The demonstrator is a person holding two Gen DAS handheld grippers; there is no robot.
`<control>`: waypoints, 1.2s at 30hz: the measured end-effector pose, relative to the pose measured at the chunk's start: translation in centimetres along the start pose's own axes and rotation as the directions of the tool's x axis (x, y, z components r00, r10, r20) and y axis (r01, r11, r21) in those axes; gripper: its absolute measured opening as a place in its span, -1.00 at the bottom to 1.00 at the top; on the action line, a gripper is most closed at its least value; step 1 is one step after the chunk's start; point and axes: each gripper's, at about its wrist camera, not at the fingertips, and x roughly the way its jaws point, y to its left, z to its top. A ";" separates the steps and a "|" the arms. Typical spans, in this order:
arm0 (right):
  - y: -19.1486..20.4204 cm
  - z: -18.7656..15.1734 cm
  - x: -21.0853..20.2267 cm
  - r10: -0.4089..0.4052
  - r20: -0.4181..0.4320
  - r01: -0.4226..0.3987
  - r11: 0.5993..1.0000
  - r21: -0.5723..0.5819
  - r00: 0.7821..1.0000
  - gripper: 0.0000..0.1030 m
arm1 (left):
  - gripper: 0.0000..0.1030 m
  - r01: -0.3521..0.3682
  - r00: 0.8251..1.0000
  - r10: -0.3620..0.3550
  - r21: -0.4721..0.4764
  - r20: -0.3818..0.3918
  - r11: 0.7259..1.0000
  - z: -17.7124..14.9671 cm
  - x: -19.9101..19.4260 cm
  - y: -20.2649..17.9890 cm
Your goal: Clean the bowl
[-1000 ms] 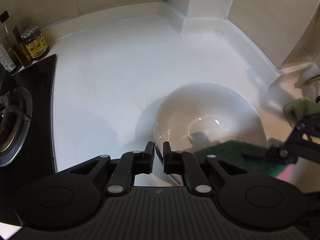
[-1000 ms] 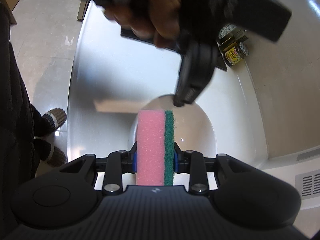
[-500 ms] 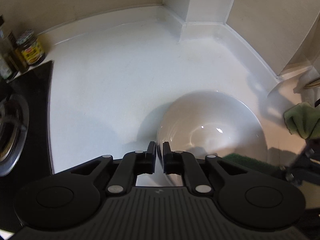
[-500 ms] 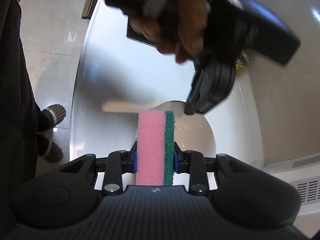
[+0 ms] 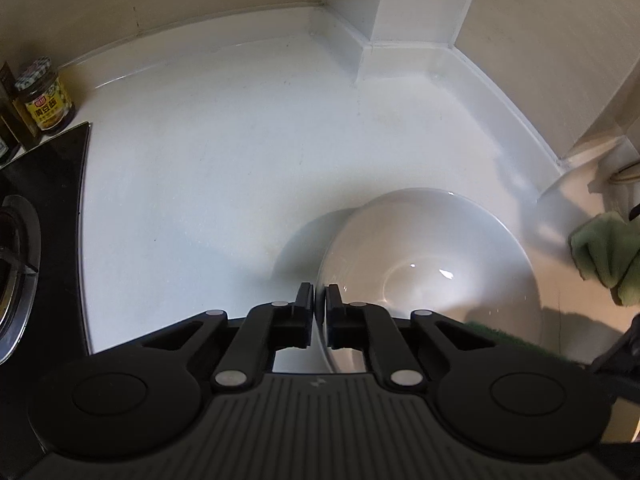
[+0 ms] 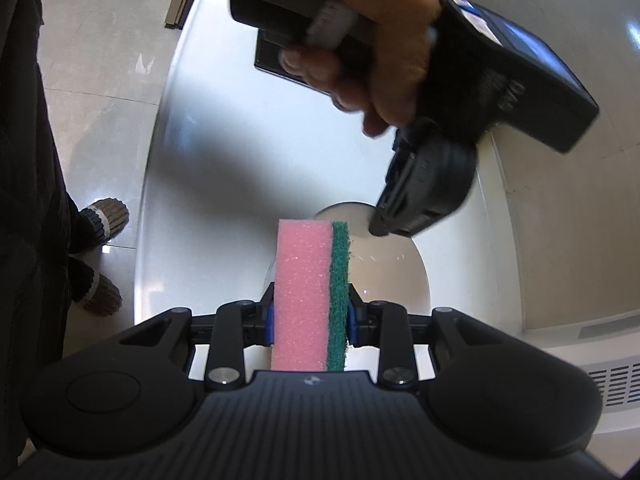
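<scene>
Pinching the near rim of the round white ceramic bowl point(image 5: 432, 264), the left claw point(image 5: 320, 306) is sitting at lower centre of the left wrist view, jaws nearly together with the rim's thin edge between them. Bowl is sitting on the glossy white tabletop point(image 5: 224, 168), right of centre in that frame. Right claw point(image 6: 310, 316) is clamping a pink sponge with a green scouring layer point(image 6: 310, 296), sponge standing upright, green side facing right. In the right wrist view the bowl point(image 6: 384, 276) is lying just behind the sponge, with the left claw's black body and the person's hand point(image 6: 372, 48) filling the upper right. A yellow-labelled glass jar point(image 5: 44, 100) is standing at the left edge beside a black gas hob point(image 5: 36, 200). A green cloth point(image 5: 604, 256) is showing at the right edge.
</scene>
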 end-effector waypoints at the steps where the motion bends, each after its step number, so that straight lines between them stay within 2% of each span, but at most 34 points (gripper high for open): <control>1: 0.0 -0.1 0.1 0.001 0.001 -0.001 1.000 0.002 1.000 -0.48 | -0.86 -0.003 1.000 0.003 -0.008 0.003 1.000 -0.3 -0.4 0.0; 6: 0.1 -0.2 0.3 0.001 0.006 -0.001 1.000 0.003 1.000 -0.48 | -0.84 0.023 1.000 -0.023 -0.054 0.001 0.998 -2.7 -1.9 0.3; 9: 0.3 -0.2 0.3 0.000 0.009 0.000 1.000 0.001 1.000 -0.48 | -0.85 0.024 1.000 -0.024 -0.055 -0.003 0.998 -2.4 -1.4 0.3; 16: 0.4 -0.1 0.3 -0.009 0.009 0.009 1.000 0.002 1.000 -0.48 | -0.91 -0.021 1.000 0.022 0.030 -0.010 0.999 0.5 0.1 -0.5; 24: 0.4 -0.2 0.4 0.003 0.018 -0.003 1.000 0.023 1.000 -0.48 | -0.88 -0.061 0.997 0.062 0.021 -0.041 0.998 -1.7 -1.1 -1.0; 30: 0.6 -0.2 0.4 -0.003 0.027 0.003 1.000 0.010 1.000 -0.48 | -0.89 -0.062 0.997 0.066 0.104 -0.039 0.993 0.7 0.1 -1.0; 33: 0.5 -0.2 0.5 -0.012 0.025 0.012 1.000 0.022 1.000 -0.48 | -0.88 -0.094 0.994 0.098 0.096 -0.039 0.991 1.3 0.2 -1.6; 36: 0.6 -0.2 0.9 -0.015 0.022 0.014 0.999 0.031 1.000 -0.48 | -0.88 -0.106 0.994 0.108 0.060 -0.019 0.993 -0.1 -0.9 -1.9</control>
